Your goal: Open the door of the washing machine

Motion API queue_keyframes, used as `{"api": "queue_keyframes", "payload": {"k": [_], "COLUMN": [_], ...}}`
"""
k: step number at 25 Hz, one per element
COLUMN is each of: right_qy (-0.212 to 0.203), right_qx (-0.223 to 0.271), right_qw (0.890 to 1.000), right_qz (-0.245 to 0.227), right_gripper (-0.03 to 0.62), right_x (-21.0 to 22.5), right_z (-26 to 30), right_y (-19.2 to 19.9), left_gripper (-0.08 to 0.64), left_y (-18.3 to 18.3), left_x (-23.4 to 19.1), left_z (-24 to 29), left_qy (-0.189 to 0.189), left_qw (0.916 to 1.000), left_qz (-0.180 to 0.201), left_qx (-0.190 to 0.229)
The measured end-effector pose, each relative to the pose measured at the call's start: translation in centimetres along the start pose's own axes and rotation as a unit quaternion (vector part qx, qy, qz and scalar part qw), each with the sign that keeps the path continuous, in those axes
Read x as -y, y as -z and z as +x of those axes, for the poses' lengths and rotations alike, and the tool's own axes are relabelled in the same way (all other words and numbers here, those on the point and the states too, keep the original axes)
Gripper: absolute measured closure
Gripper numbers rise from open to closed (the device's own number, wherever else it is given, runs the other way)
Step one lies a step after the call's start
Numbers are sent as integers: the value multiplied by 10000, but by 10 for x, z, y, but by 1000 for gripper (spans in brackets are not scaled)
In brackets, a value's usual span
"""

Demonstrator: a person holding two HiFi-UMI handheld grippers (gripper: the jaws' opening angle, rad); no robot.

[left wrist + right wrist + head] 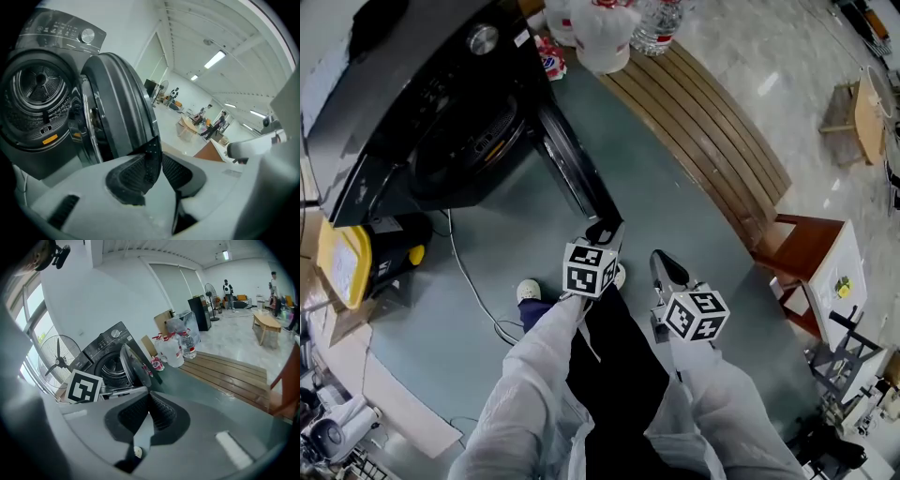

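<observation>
The dark front-loading washing machine [441, 103] stands at upper left, its drum [40, 98] exposed. Its round door [572, 164] is swung wide open toward me and shows edge-on in the left gripper view as a thick dark rim [122, 108]. My left gripper [607, 230] is at the door's free edge. Its jaws stand close together, and the rim runs down into the left pad [149, 154]. My right gripper [666, 267] hangs beside it to the right, shut on nothing, clear of the door. The right gripper view shows its pads meeting [149, 399], with the machine [110, 359] beyond.
A curved wooden bench [703, 122] runs along the right, with plastic bags [600, 33] and a bottle [658, 23] at its far end. A white cable [473, 281] trails over the grey floor. A yellow container [342, 262] sits left of the machine, and my shoe [528, 291] shows below.
</observation>
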State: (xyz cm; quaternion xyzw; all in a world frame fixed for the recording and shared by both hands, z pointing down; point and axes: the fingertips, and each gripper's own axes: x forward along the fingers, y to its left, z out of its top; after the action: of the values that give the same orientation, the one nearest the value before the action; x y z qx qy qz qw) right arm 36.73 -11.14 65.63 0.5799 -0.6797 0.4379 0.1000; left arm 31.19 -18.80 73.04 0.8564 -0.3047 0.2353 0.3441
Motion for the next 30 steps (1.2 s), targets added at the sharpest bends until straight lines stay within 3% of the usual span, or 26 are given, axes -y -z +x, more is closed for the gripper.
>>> {"api": "queue_keyframes", "payload": {"k": [7,15,19,24,30], "right_qy": [175,262,139,-125,-772], "right_qx": [95,359,531,747,1028], "right_qw": [9997,9986,9981,9971,9883], "right_qz": [122,284,280,102,-817], "right_gripper": [581,581,581,581,581], "right_x": [22,33,18,-11,-82], "right_z": [-17,-38,-52,-74,-100], "right_y": [-9,-28,-44,-68,-107], "left_gripper": [468,422,407,405,422], "left_y": [-17,-34,-45,-74,-113], "left_x": [22,55,62,54,53], "left_z": [33,38,0,-73,-185], "left_qy": [178,1076,1190,912,610], "left_qw": [9998,9941,9928,9950,9928], "left_qz": [-36,-147,-88,48,497], "left_qx": [39,58,84,410,899]}}
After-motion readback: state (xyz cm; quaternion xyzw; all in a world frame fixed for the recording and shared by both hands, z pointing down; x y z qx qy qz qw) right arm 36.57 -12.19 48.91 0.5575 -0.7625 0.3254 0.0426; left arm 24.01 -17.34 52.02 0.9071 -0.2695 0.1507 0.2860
